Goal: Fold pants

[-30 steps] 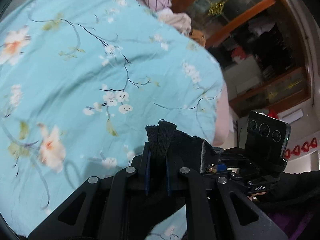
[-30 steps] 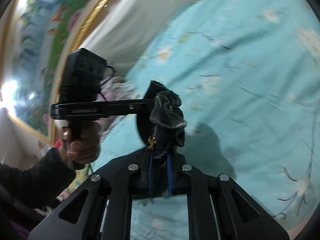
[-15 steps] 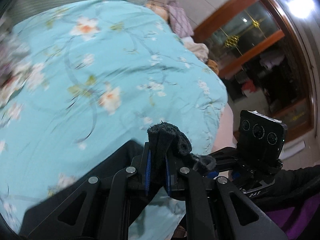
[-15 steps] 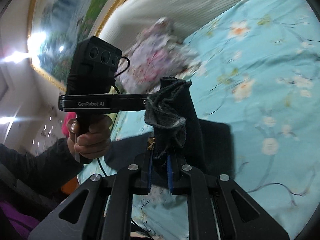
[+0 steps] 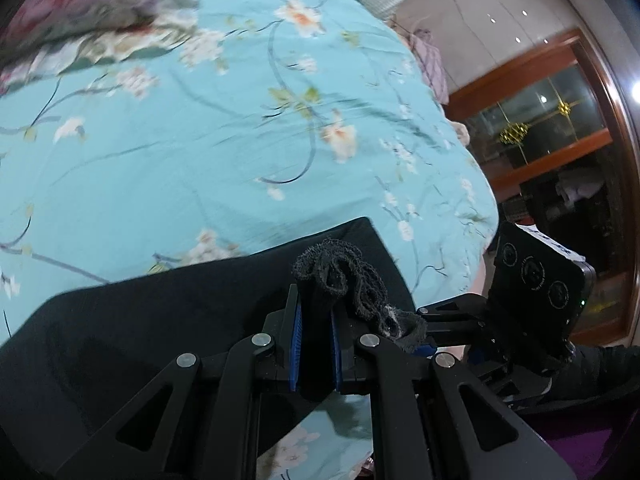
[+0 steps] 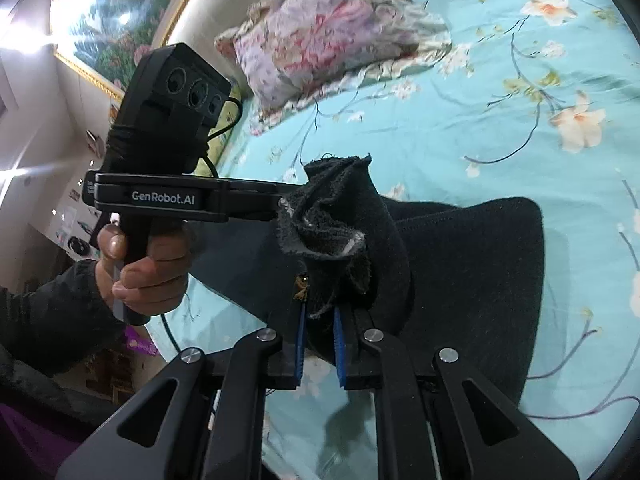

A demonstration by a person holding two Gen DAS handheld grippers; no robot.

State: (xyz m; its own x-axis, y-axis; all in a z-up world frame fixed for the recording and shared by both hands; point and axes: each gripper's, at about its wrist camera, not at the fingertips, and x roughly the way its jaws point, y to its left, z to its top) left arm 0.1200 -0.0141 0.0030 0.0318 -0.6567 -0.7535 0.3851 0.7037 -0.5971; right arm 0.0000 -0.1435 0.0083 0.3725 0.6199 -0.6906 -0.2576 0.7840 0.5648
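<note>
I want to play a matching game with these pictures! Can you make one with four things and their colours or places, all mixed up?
Things:
1. pants
2. bedsheet
3. pillow
4. left gripper

Descriptions:
A. turquoise with flowers
B. pink and white floral, at the head of the bed
C. black, lying on the bed
D. clamped on a bunched edge of cloth

Pairs: 1-C, 2-A, 3-B, 4-D
</note>
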